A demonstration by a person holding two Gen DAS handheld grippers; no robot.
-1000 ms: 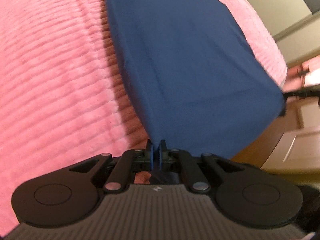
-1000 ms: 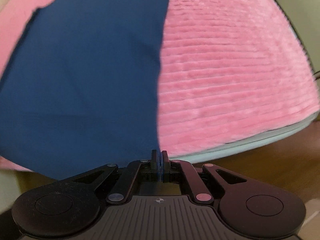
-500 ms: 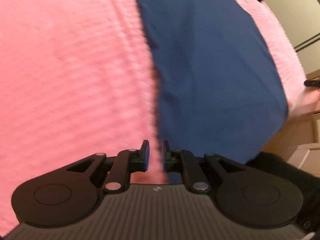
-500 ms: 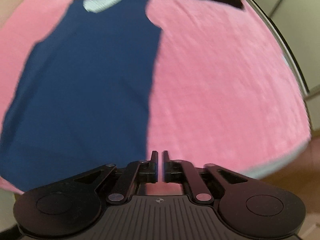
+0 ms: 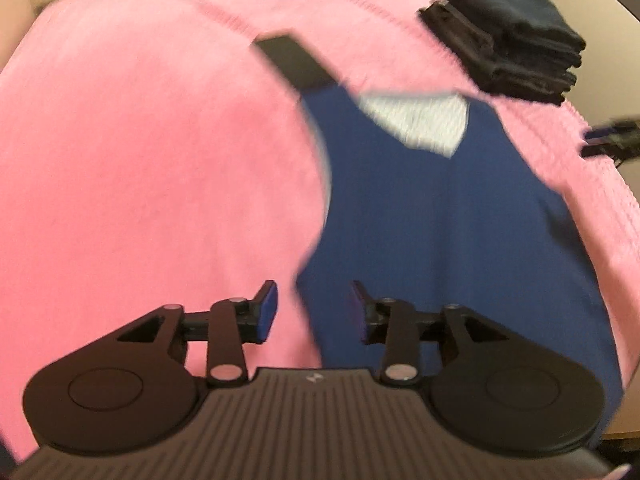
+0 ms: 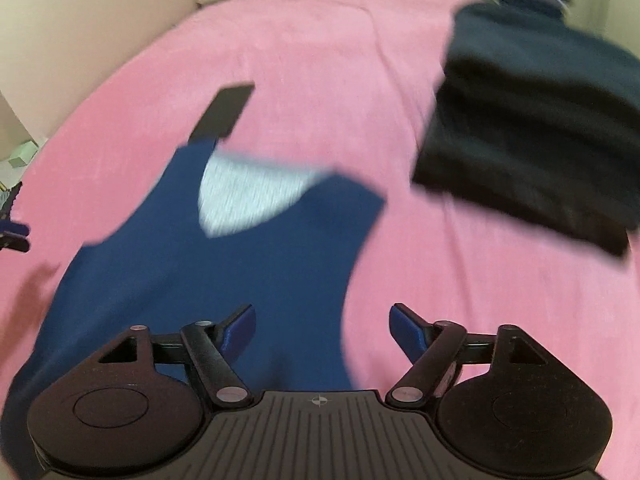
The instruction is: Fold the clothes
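Gaping grippers — blue tank top flat

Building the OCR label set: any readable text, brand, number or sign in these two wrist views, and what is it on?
No readable words or numbers in either view.
Left gripper body: a small pale logo mark, too small and blurred to read.
Right gripper body: a small crosshair symbol, not text.
Blue tank top: the grey inner neck patch shows no legible label.
Stack of dark folded clothes: no text visible.
Pink blanket: no text.
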